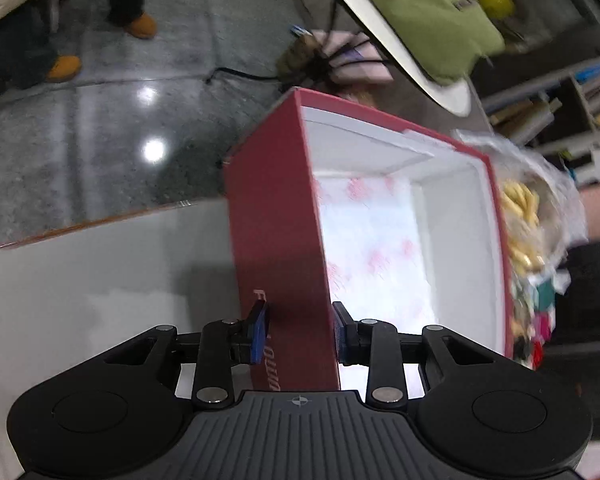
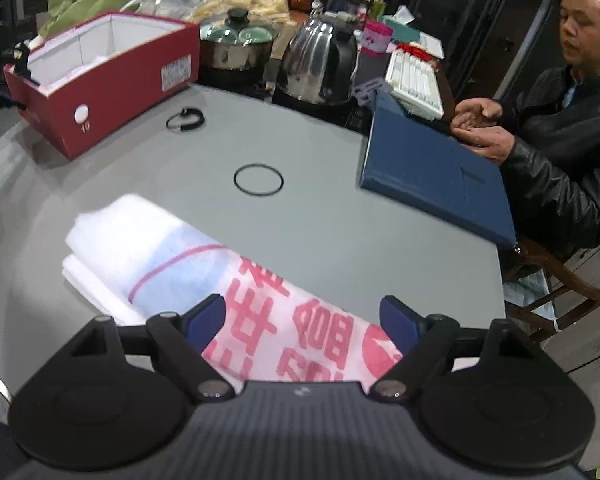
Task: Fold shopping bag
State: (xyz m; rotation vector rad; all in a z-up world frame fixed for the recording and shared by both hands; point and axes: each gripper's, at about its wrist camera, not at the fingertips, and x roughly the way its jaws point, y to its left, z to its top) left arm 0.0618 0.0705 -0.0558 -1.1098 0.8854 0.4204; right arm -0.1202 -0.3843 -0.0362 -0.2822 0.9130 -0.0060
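While the left gripper (image 1: 300, 330) clamps the end wall of the red box (image 1: 278, 236), the right gripper (image 2: 302, 320) hangs released over the folded shopping bag (image 2: 204, 276), which lies on the grey worktop (image 2: 320, 216) below 1 black ring (image 2: 258, 180).

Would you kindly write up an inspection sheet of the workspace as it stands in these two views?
Surface: grey table, partly bare.
Job's things: white bag with red print, folded, lying flat.
Clutter: red box with a printed sheet inside; two black rings; blue folder; kettle; pot.
Grippers: left gripper jaws straddle the box wall; right gripper open over the bag.
Cables: one on the floor.
Surroundings: seated man.
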